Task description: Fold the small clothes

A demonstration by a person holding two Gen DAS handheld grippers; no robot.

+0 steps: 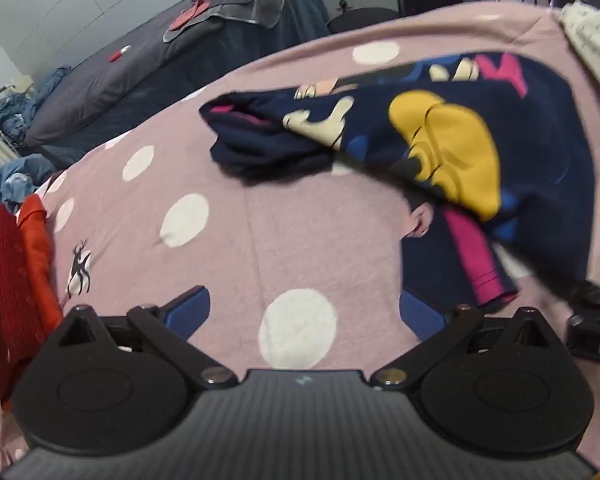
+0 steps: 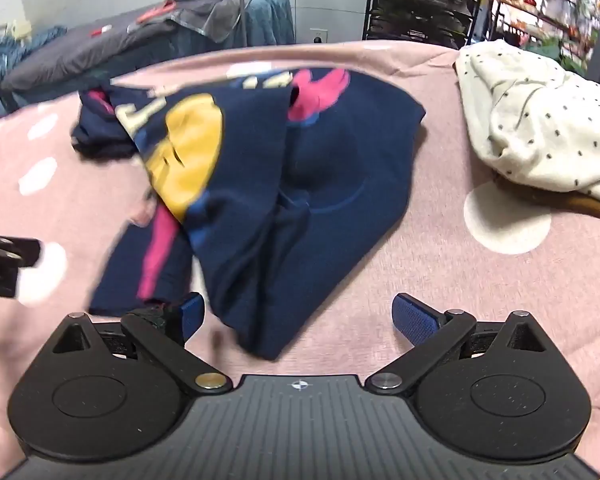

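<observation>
Though blurred, navy shirt (image 2: 320,160) rumpled, both tools apart

A pink bedspread (image 1: 228,240) with white dots carried everything, and a small black deer figure was printed on it. A navy cartoon-print garment (image 2: 332,184) lay crumpled on it, ahead of the right gripper's spread jaws, one loose corner reaching back between them; from the left gripper's jaws it lay ahead and to the right. A cream speckled cloth (image 2: 540,128) was heaped far ahead and to the right of the right jaws. A stack of red, orange and green clothes (image 1: 16,276) sat just left of the left jaws.
</observation>
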